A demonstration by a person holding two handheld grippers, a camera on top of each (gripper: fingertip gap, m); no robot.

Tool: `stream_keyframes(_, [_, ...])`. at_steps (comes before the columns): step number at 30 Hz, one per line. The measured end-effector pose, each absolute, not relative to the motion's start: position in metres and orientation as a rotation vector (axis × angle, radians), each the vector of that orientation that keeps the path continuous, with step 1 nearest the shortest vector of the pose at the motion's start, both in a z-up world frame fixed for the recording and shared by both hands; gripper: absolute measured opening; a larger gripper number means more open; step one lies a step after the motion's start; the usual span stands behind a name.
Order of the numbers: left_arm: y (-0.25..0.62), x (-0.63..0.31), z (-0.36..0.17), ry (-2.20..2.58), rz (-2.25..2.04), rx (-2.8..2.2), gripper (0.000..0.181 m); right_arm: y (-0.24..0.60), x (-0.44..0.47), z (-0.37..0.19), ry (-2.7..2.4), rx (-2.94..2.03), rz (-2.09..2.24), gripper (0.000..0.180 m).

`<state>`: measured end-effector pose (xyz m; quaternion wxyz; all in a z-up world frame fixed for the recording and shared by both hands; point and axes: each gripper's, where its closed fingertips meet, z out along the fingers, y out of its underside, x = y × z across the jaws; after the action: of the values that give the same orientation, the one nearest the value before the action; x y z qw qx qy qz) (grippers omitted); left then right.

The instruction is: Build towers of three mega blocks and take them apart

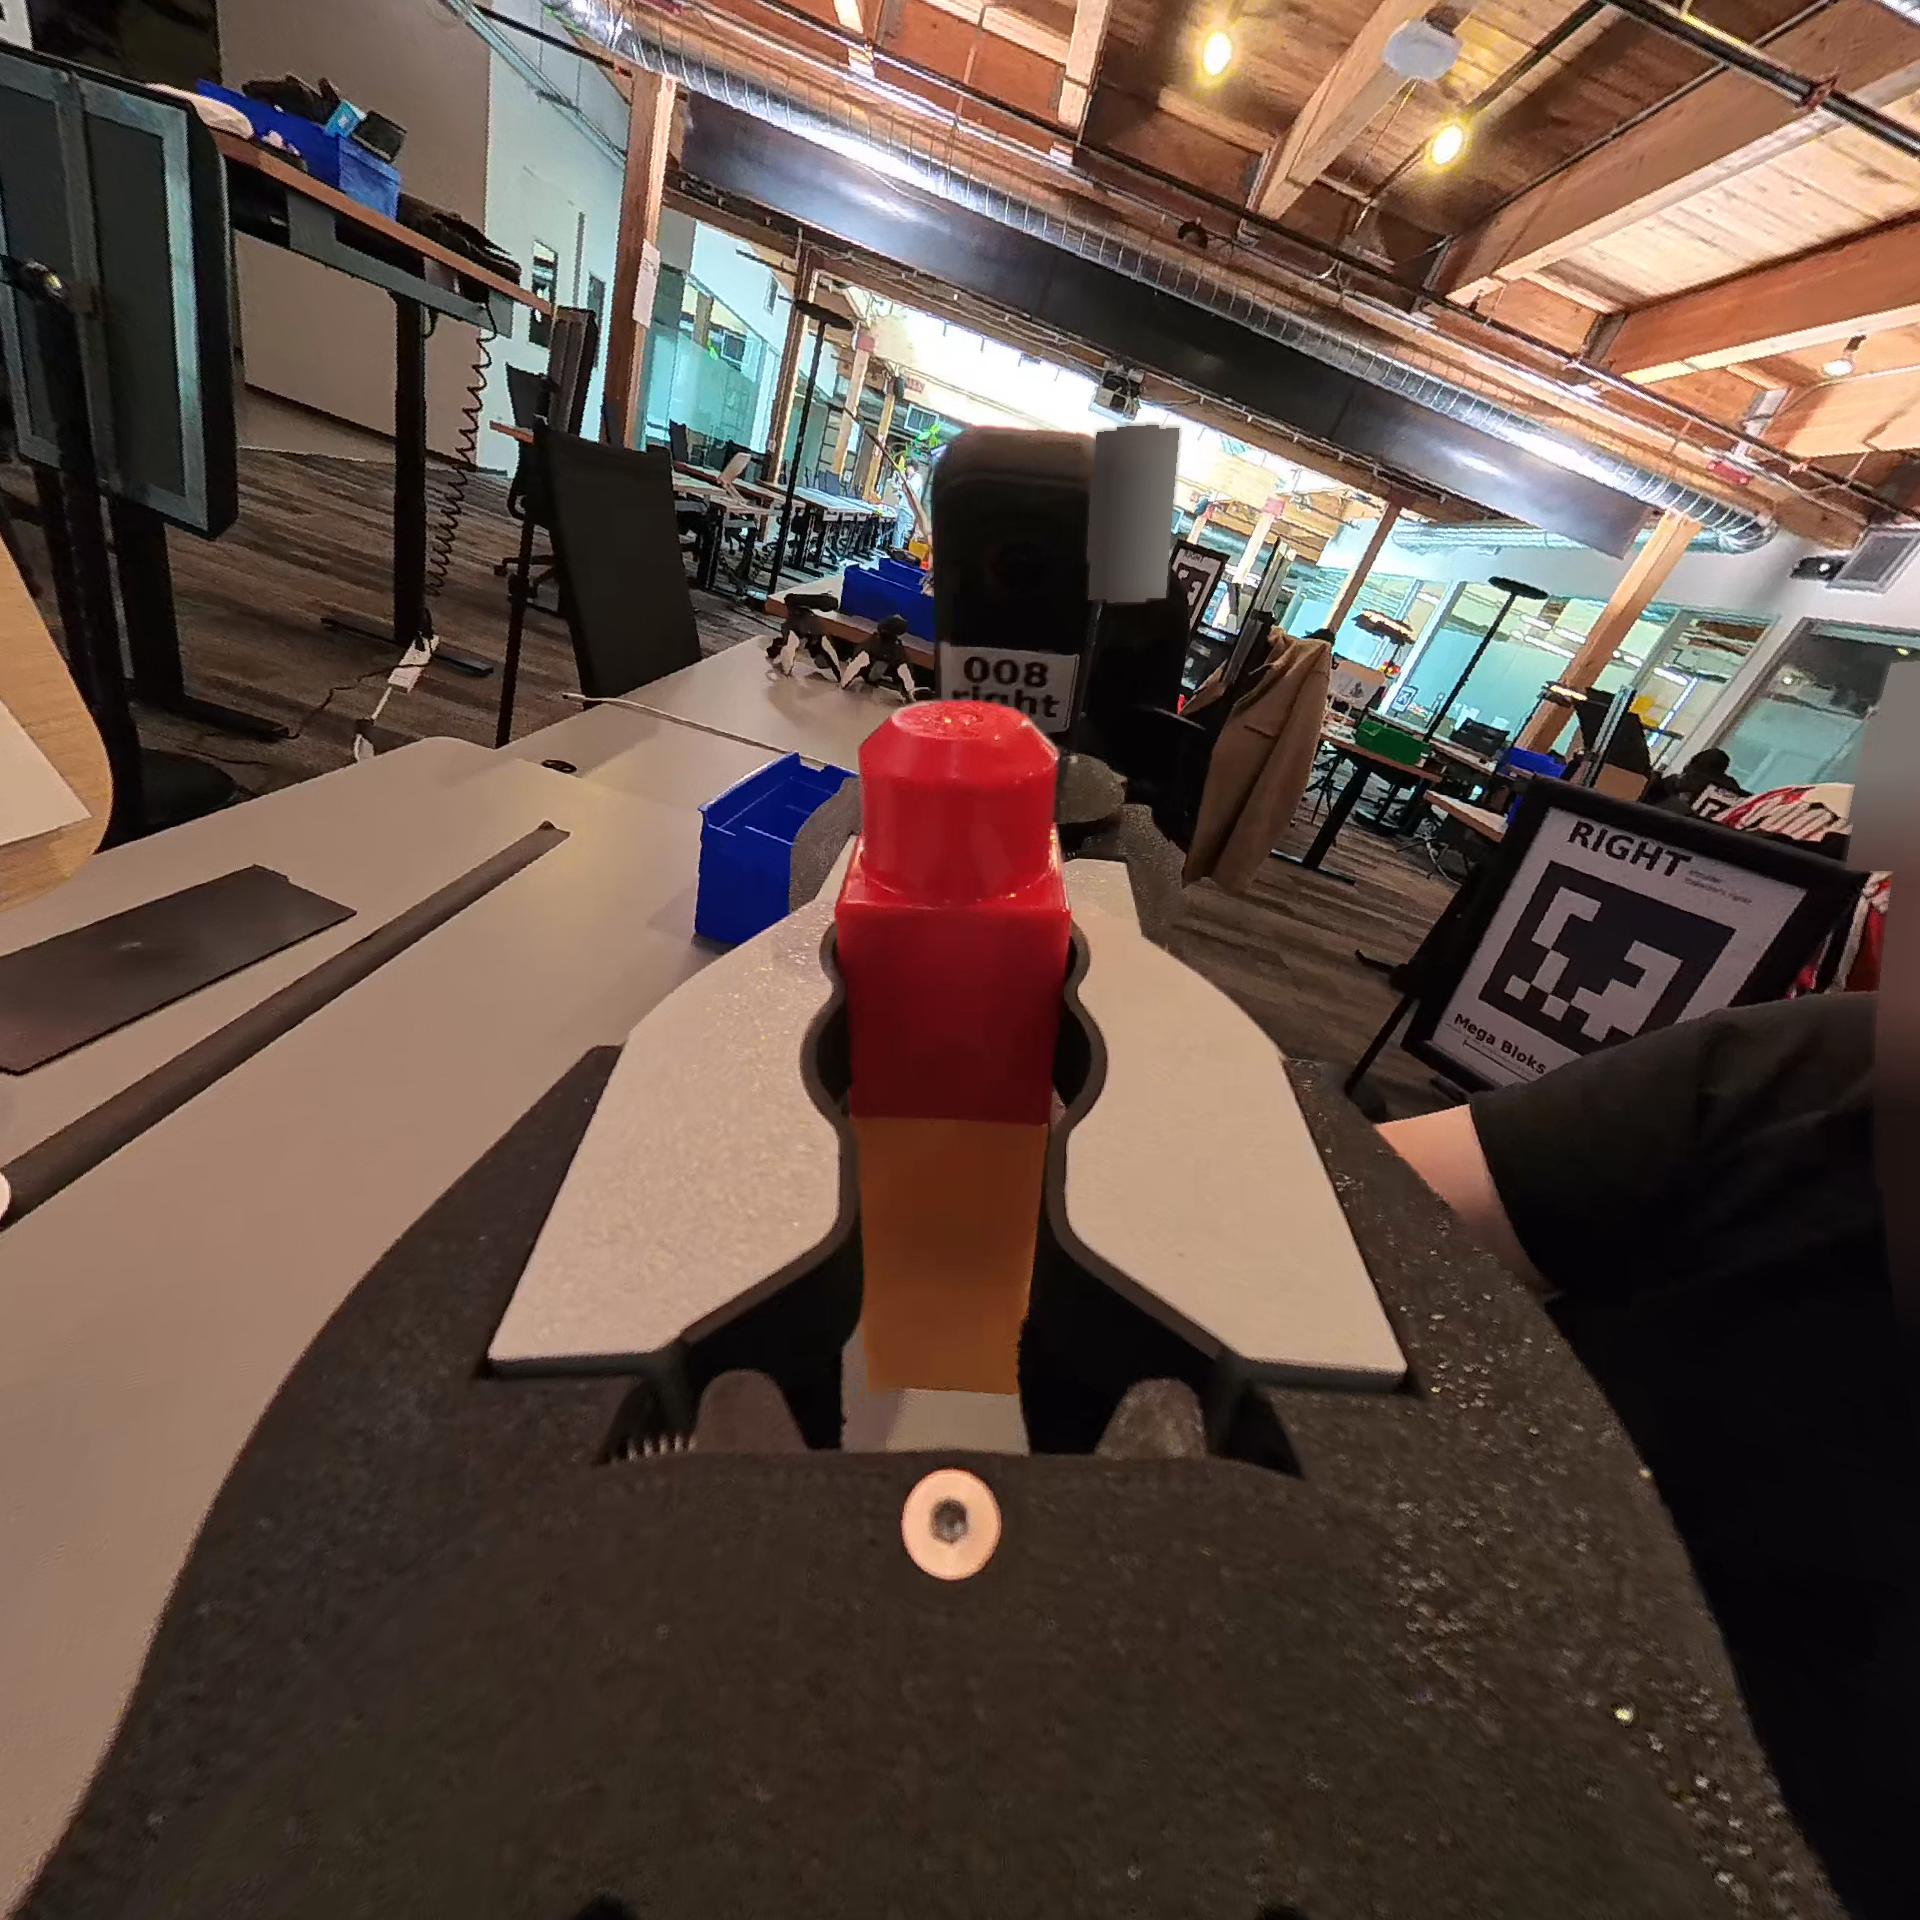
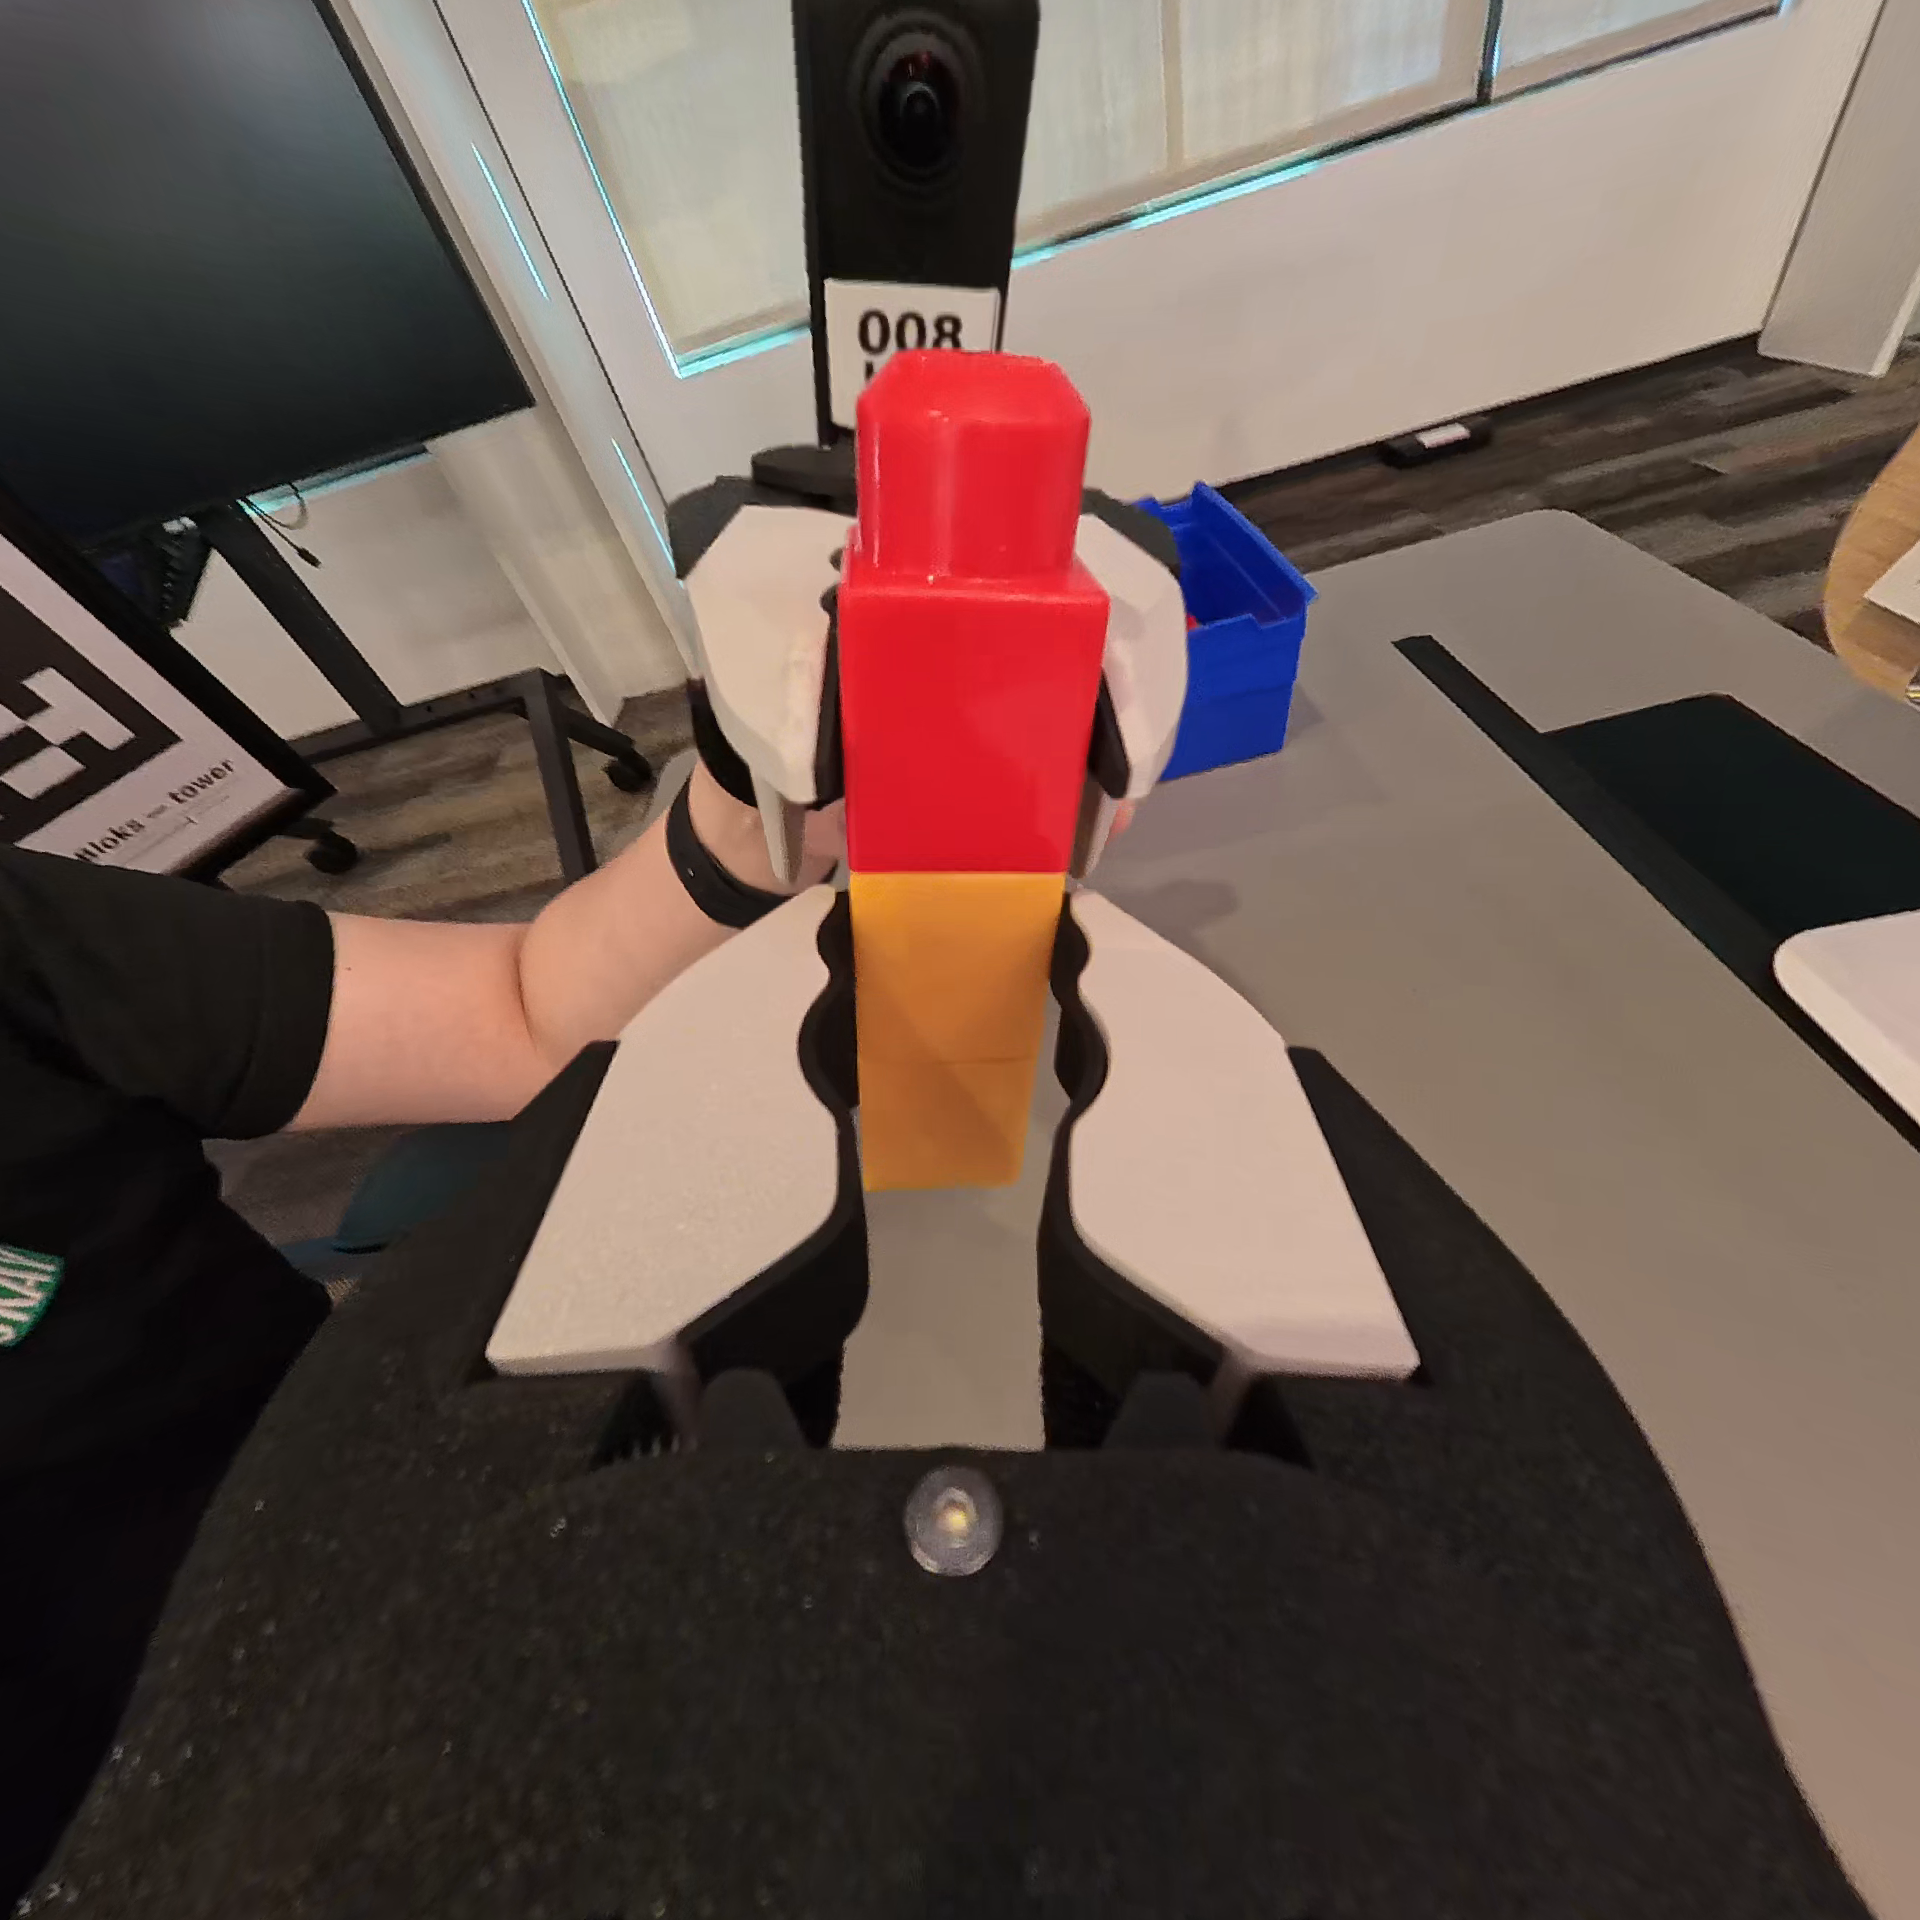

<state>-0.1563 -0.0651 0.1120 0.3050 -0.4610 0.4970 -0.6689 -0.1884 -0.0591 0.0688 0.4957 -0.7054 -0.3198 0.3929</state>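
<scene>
A three-block tower, one red block (image 2: 971,717) over two orange blocks (image 2: 945,1029), hangs in the air above the grey surface (image 2: 1455,987), caught between my two grippers. My left gripper (image 1: 951,997) pinches the red block by its flat side walls, below the stud; my right gripper (image 2: 948,997) is pressed onto the orange blocks underneath, its jaws meeting the upper orange block's sides. In the right wrist view the left gripper comes in from the far side, so the two face each other along the stack. I judge these blocks light, hollow, stiff plastic: they will not crush, but the glossy walls look slippery, and the joints hold by friction alone. The sound place to grip is the flat side faces at mid-height of each block, never the tapered round stud on top. With one grip above the red-orange seam and one below it, I read this as the pull-apart step, best done straight along the tower's axis with little twist, lest a block squirt out. A blue bin (image 2: 1231,634) waits on the surface just behind the tower.
</scene>
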Motion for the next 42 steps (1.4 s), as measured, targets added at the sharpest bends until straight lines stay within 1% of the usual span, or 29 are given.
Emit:
stream_keyframes(4, [-0.054,-0.164,0.123,1.242,-1.703,-1.191,0.042,-0.054,-0.182,0.074,-0.758,-1.662,0.912,0.036])
stream_keyframes(7, [-0.045,-0.171,0.125,1.22,-1.659,-1.175,0.043,-0.053,-0.168,0.09,-0.677,-1.562,0.962,0.036])
stream_keyframes(10, [-0.061,-0.162,0.11,1.339,-1.67,-1.214,0.049,-0.054,-0.153,0.104,-0.632,-1.469,0.974,0.036])
stream_keyframes(13, [-0.072,-0.142,0.09,1.425,-1.563,-1.239,0.051,-0.059,-0.148,0.111,-0.631,-1.416,1.003,0.035])
stream_keyframes(15, [-0.08,-0.131,0.079,1.47,-1.511,-1.256,0.05,-0.057,-0.146,0.111,-0.631,-1.415,0.973,0.035])
stream_keyframes(16, [-0.079,-0.128,0.075,1.476,-1.467,-1.267,0.039,-0.06,-0.147,0.112,-0.649,-1.404,0.982,0.036])
stream_keyframes(19, [-0.085,-0.128,0.074,1.506,-1.501,-1.251,0.037,-0.067,-0.145,0.109,-0.708,-1.429,0.949,0.036])
stream_keyframes(20, [-0.086,-0.129,0.071,1.537,-1.489,-1.256,0.036,-0.069,-0.141,0.108,-0.72,-1.458,0.922,0.039])
stream_keyframes(22, [-0.09,-0.133,0.063,1.619,-1.45,-1.265,0.036,-0.074,-0.13,0.109,-0.714,-1.501,0.862,0.055])
stream_keyframes(28, [-0.102,-0.137,0.024,1.888,-1.223,-1.289,0.036,-0.098,-0.103,0.093,-0.789,-1.686,0.669,0.07])
stream_keyframes(32, [-0.113,-0.133,0.007,1.987,-1.191,-1.297,0.036,-0.112,-0.106,0.071,-0.913,-1.787,0.629,0.069])
stream_keyframes(33, [-0.115,-0.133,0.004,2.004,-1.183,-1.294,0.036,-0.112,-0.107,0.067,-0.937,-1.807,0.609,0.065])
stream_keyframes(34, [-0.117,-0.132,0.002,2.014,-1.183,-1.293,0.036,-0.113,-0.108,0.063,-0.958,-1.822,0.601,0.057])
stream_keyframes(35, [-0.118,-0.131,0.001,2.015,-1.184,-1.295,0.036,-0.115,-0.109,0.06,-0.99,-1.837,0.607,0.039])
stream_keyframes(36, [-0.117,-0.13,0.002,2.008,-1.184,-1.294,0.036,-0.116,-0.11,0.061,-0.991,-1.839,0.629,0.036])
stream_keyframes(39, [-0.116,-0.128,0.012,1.946,-1.261,-1.27,0.036,-0.116,-0.107,0.067,-0.957,-1.827,0.648,0.036])
stream_keyframes(40, [-0.114,-0.126,0.019,1.896,-1.293,-1.257,0.039,-0.116,-0.104,0.07,-0.943,-1.817,0.647,0.036])
stream_keyframes(41, [-0.111,-0.125,0.026,1.84,-1.325,-1.246,0.048,-0.116,-0.102,0.074,-0.925,-1.804,0.647,0.036])
stream_keyframes(42, [-0.107,-0.125,0.032,1.795,-1.352,-1.237,0.051,-0.117,-0.099,0.08,-0.901,-1.791,0.64,0.036])
